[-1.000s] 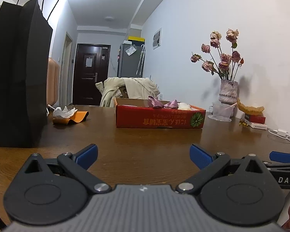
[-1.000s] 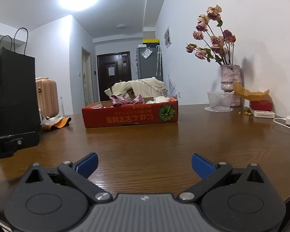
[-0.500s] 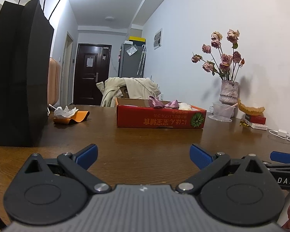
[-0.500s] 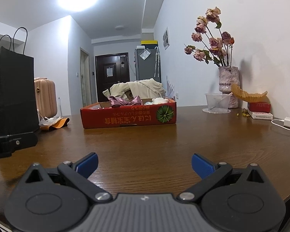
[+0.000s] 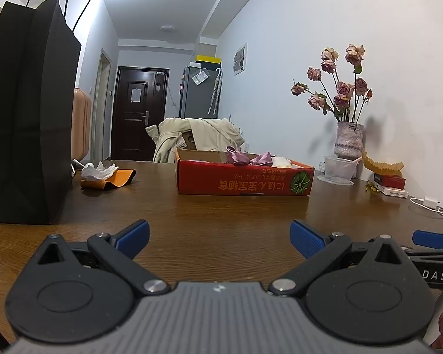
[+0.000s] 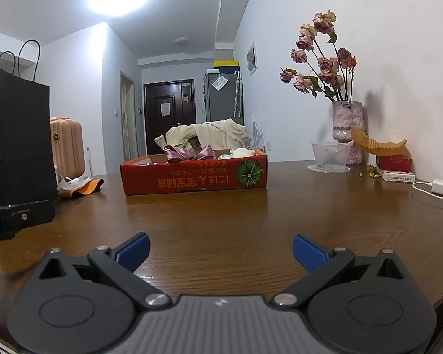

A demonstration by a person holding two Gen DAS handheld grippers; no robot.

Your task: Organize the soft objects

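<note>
Both your left gripper point(image 5: 219, 234) and right gripper point(image 6: 220, 249) gape wide, empty; the purple satin bow point(image 6: 189, 153) in the red box point(image 6: 193, 177) looks light, limp and slippery; pinch its knotted middle.

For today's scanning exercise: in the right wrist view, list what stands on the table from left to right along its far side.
Black paper bag → orange pouch with white tissue → red cardboard box → clear plastic cup → vase of dried roses → white charger.

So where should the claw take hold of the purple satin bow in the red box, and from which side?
Grip the pinched middle knot of the shiny purple satin bow, coming from above: it rises over the rim of the red cardboard box, whose walls block any sideways approach.
</note>
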